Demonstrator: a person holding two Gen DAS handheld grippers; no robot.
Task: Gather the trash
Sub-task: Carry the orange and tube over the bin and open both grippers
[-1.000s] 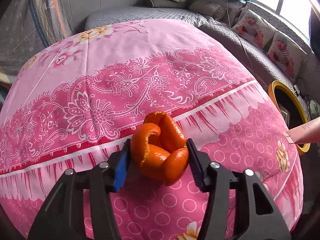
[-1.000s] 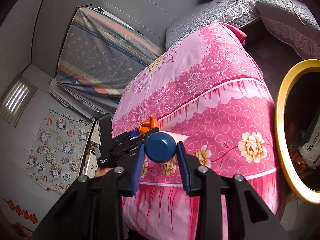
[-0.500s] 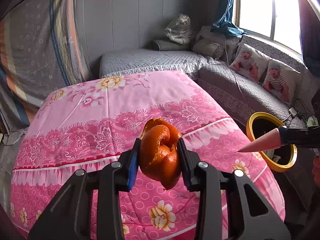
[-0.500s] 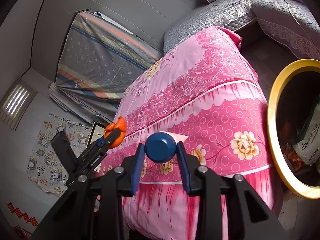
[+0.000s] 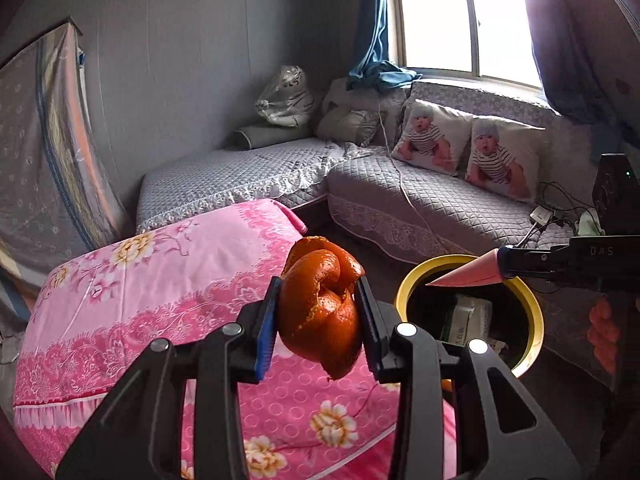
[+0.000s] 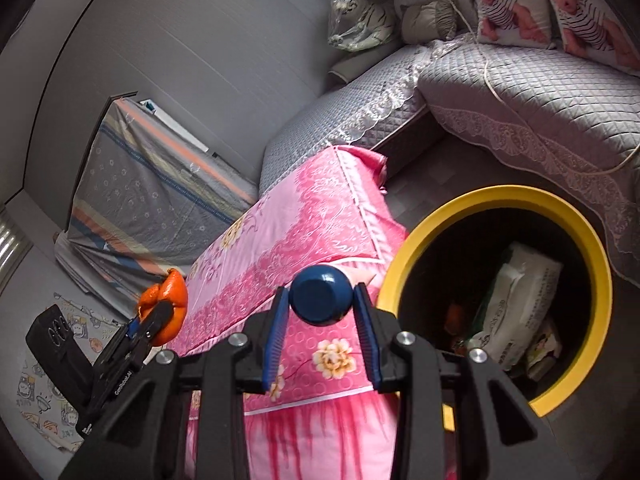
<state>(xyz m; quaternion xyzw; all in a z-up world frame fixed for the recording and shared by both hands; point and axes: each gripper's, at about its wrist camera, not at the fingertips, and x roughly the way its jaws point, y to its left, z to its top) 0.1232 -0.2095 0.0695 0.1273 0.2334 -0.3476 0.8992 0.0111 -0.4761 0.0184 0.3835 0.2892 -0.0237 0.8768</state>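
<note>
above the pink floral cloth (image 5: 160, 300), left gripper (image 5: 320, 320) jaws clamp curled orange peel (image 5: 320, 312), right gripper (image 6: 320, 320) jaws clamp a blue-capped pink cone (image 6: 321, 295)

Bin (image 6: 596, 264) mouth open above; pink table (image 6: 312, 216) crowds its left, sofa (image 6: 540, 92) behind.

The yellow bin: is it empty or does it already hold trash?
Not empty. The yellow bin holds a white wipes packet and smaller scraps.
</note>
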